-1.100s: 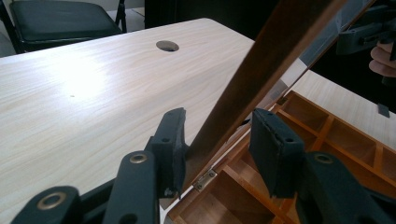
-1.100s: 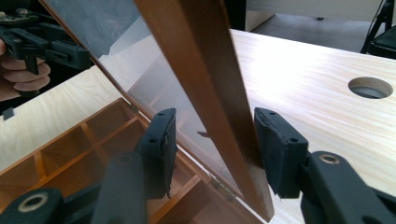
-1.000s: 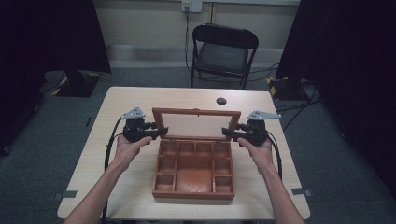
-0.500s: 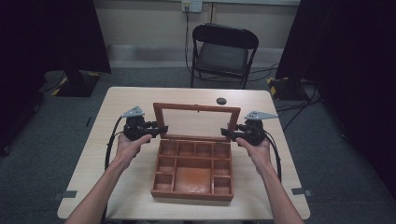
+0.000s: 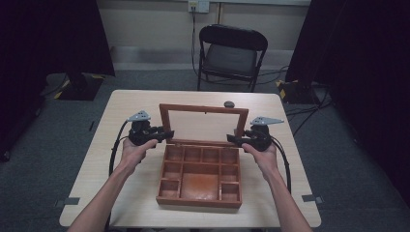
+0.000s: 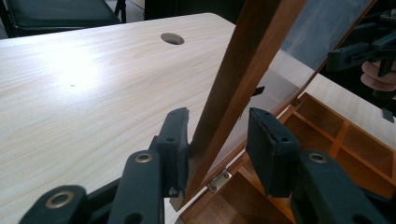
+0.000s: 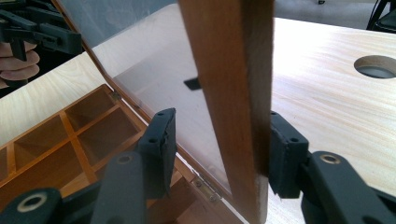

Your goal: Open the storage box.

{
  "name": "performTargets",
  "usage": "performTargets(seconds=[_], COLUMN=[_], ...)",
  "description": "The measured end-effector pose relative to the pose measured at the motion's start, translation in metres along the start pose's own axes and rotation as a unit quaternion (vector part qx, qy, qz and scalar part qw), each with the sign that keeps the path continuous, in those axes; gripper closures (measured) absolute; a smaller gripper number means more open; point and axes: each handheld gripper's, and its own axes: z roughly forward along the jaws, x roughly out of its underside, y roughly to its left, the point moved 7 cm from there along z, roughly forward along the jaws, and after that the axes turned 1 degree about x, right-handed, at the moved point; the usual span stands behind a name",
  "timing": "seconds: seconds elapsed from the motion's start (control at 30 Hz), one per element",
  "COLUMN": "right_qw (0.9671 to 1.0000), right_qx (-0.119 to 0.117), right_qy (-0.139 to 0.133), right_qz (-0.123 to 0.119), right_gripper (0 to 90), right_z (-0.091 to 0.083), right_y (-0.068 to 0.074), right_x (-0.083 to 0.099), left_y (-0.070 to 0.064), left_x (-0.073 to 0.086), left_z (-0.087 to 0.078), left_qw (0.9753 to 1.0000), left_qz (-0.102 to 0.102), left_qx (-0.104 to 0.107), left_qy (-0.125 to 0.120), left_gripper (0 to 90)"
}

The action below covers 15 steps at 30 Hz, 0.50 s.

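The box (image 5: 199,177) sits mid-table (image 5: 121,111) with its lid (image 5: 203,123) raised close to upright, leaning a little back toward 12 o'clock, so the compartments lie bare; I judge the lid work is well along, and what is left is either tipping it to its rest or bringing it down, which the pictures do not settle. The left gripper (image 5: 164,135) stands at the lid's 9 o'clock edge and the right gripper (image 5: 233,140) at its 3 o'clock edge, each near the hinge line. In the left gripper view the jaws are apart and straddle the lid's side rail (image 6: 243,79): one pad touches the wood, the other stands clear of it on the glass side. In the right gripper view the jaws are likewise apart around the rail (image 7: 233,102), the outer pad against the wood, the inner one off it above the glass. So neither is clamped; the lid leans on one pad each. A hole (image 5: 229,104) in the table lies at 12 o'clock past the lid, a chair (image 5: 231,53) beyond
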Motion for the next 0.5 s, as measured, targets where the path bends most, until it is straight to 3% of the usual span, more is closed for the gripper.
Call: performTargets(seconds=[0.5], right_qw=[0.9999], right_qx=[0.004], right_qy=[0.009], right_qz=[0.007], right_gripper=[52.2], right_z=[0.006], right_y=[-0.007], right_x=[0.011], left_y=[0.009], left_x=[0.013], left_z=[0.011], left_qw=[0.9998], left_qz=[-0.017], left_qx=[0.0], left_qy=[0.012], left_gripper=[60.2])
